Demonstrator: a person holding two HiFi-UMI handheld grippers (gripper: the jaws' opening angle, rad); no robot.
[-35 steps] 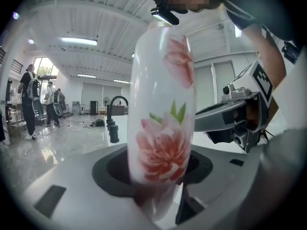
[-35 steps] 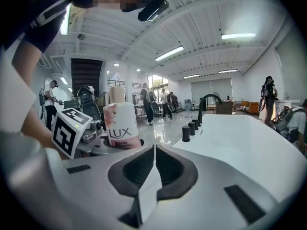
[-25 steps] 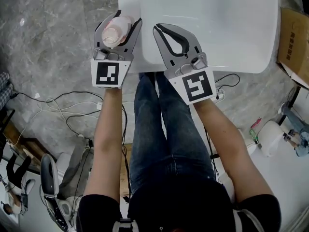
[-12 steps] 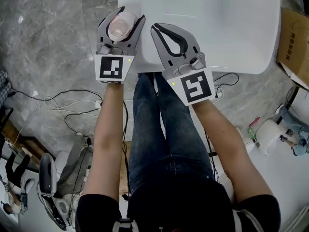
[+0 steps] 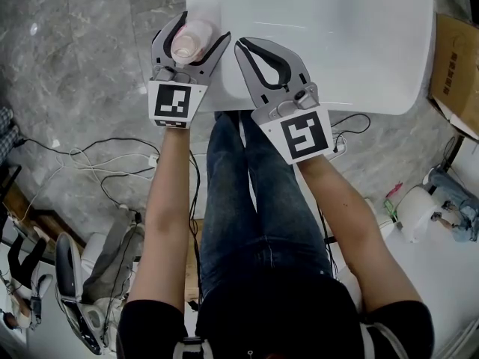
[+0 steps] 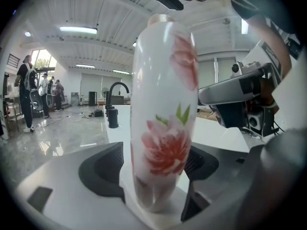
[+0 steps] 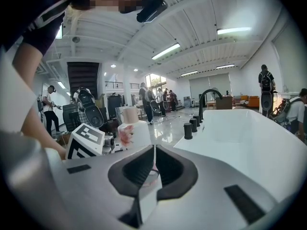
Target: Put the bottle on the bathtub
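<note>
The bottle is white with pink flowers and stands upright on the near left corner of the white bathtub's rim. My left gripper is open around it. Its dark pads sit on either side, with a visible gap on the left. My right gripper is shut and empty, just right of the bottle over the tub's rim. The right gripper view shows the bottle beyond its closed jaws.
The tub's basin fills the top right. A black faucet and several black knobs stand on the far rim. Cables lie on the marble floor at left. A cardboard box is at right. People stand far off.
My left gripper carried the bottle forward and a little right onto the tub's corner, and its jaws have spread slightly. The right gripper has barely moved.
</note>
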